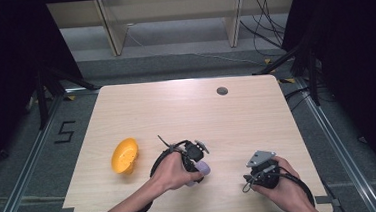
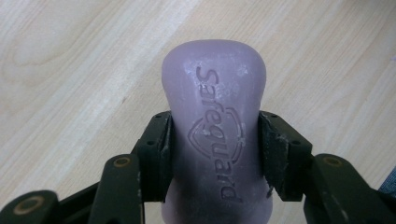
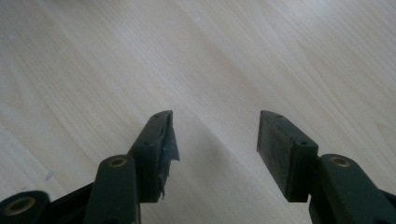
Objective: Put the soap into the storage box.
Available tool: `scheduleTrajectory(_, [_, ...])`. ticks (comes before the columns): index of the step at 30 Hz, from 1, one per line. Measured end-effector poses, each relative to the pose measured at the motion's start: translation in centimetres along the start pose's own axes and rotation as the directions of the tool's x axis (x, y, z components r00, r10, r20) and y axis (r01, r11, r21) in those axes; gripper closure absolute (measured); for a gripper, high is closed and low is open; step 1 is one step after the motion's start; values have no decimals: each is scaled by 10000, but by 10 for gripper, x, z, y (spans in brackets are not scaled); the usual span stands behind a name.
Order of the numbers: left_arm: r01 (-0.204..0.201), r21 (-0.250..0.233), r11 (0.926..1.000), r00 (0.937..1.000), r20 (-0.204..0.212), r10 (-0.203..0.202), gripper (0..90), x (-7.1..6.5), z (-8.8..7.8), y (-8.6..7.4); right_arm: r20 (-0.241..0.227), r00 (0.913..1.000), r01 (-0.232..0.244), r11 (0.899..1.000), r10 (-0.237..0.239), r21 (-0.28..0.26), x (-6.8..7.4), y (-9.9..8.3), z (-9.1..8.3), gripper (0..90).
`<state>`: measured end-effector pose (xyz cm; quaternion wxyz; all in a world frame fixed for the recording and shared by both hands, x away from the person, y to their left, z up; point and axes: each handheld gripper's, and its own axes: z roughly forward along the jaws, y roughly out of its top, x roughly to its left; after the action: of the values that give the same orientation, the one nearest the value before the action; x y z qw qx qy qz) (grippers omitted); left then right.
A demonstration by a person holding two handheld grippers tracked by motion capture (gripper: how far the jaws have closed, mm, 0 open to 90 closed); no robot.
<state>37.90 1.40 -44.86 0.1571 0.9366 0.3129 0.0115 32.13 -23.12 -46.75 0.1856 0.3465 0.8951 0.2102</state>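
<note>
Two grippers over the wooden tabletop point(image 1: 186, 111): left gripper point(image 2: 215, 149) clamped on a purple Safeguard soap bar point(image 2: 215, 116) near the middle front, yellow bowl point(image 1: 124, 155) tipped on its left, right gripper point(image 3: 215, 149) jaws apart, nothing between them, near the right front edge.

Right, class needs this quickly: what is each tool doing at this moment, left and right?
Left tool: closed on the purple soap bar, pads pressing both its sides.
Right tool: open, nothing between its jaws, bare table below.
</note>
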Motion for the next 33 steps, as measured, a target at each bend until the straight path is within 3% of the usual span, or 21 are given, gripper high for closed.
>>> scheduleTrajectory(33, [729,-434,9964,9959,-496,-750,483,11,-14,-20,91,9999,109,9999,-108,-119,-1,0,0,461])
